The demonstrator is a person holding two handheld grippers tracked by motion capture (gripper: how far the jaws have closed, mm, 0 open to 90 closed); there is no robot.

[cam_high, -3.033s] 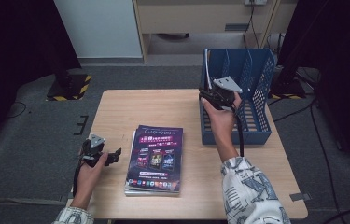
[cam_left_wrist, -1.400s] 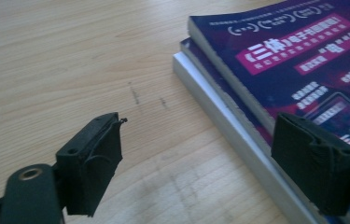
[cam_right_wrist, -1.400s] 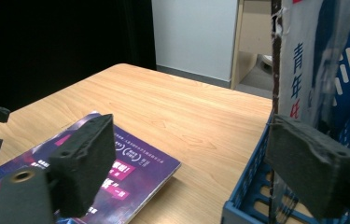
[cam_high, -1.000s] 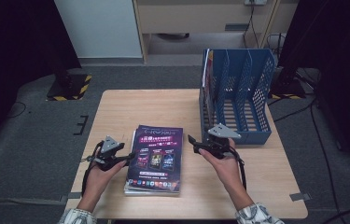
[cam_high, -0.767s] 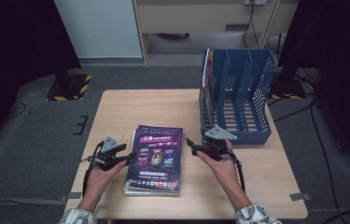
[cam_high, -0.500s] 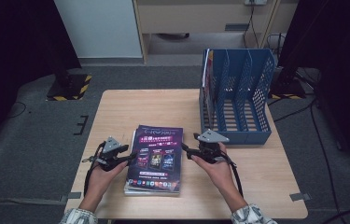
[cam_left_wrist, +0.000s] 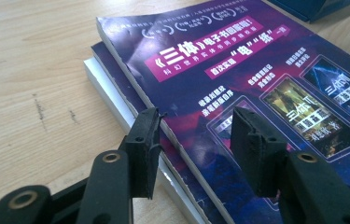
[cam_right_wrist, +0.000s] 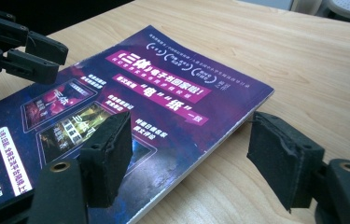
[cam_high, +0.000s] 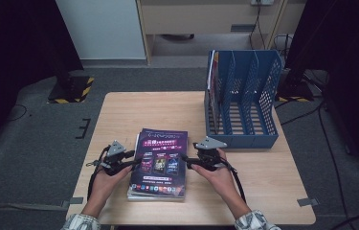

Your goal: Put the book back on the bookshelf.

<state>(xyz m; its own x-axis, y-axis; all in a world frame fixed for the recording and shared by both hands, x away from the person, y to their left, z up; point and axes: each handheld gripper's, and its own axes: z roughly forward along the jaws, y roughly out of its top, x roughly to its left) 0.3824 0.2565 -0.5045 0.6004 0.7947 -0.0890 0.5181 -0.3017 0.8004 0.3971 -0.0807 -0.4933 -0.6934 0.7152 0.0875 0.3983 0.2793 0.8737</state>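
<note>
A stack of purple-covered magazines [cam_high: 159, 162] lies flat near the table's front edge. My left gripper [cam_high: 133, 160] is at the stack's left edge and my right gripper [cam_high: 185, 161] at its right edge. In the left gripper view the left gripper [cam_left_wrist: 196, 119] is open, its jaws straddling the top magazine's [cam_left_wrist: 238, 60] left edge, with lower copies [cam_left_wrist: 105, 81] sticking out beneath. In the right gripper view the right gripper [cam_right_wrist: 191, 123] is open astride the top magazine's [cam_right_wrist: 130, 93] right edge, and the left gripper [cam_right_wrist: 57, 59] shows beyond.
A blue slotted file rack [cam_high: 244, 98] stands at the back right of the wooden table [cam_high: 134, 112], with a magazine [cam_high: 211, 72] upright in its leftmost slot. Cables trail from both grippers toward the front edge.
My right gripper came down from the file rack and slid left to the stack's right edge. My left gripper moved right up to the stack's left edge.
</note>
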